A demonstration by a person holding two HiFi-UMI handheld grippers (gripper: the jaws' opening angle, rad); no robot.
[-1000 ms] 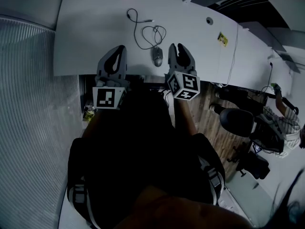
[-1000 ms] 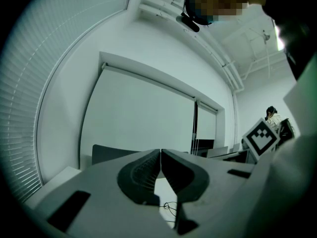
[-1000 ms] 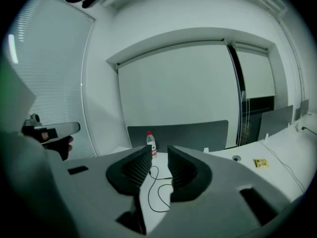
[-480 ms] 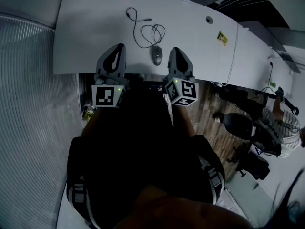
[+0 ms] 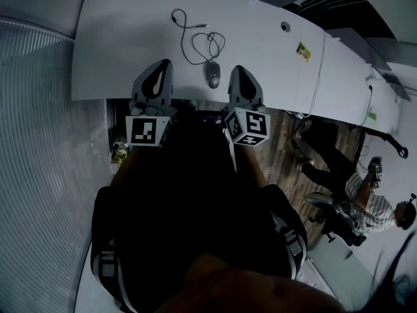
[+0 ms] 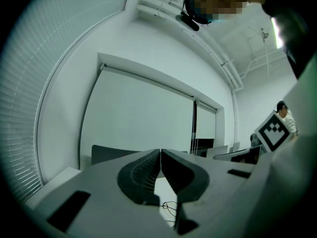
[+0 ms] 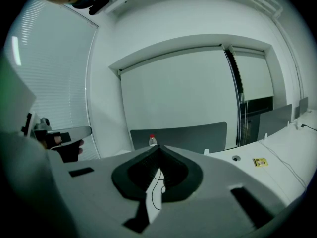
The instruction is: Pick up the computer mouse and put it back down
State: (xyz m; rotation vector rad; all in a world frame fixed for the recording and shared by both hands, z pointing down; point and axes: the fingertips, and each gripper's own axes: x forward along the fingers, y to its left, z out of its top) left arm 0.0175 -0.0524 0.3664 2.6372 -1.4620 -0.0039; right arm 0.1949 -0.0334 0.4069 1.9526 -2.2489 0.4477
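The right gripper (image 5: 238,70) had changed since a second earlier: its jaws, spread beside the mouse then, were now pressed flat together with nothing between them, and it had eased slightly back toward the desk's near edge. The left gripper (image 5: 163,65) had not budged. Its jaws were also closed tight and empty, parked over the front of the desk (image 5: 130,38).

The mouse (image 5: 213,76) lay on the desk between the two grippers, just off the right one's tip and touched by neither. Its cable (image 5: 207,44) ran away from it in loose loops toward the far side.

As for trouble from here, those shut right jaws looked like the main worry. Any reach for the mouse without opening first would likely turn the closed tip into a pusher, skidding the mouse sideways or spinning it. The mouse sat near the front edge too, so a clumsy nudge toward the person could have tipped it off. On a lift, the looped cable could have dragged or snagged and tugged the mouse askew in a shallow pinch.
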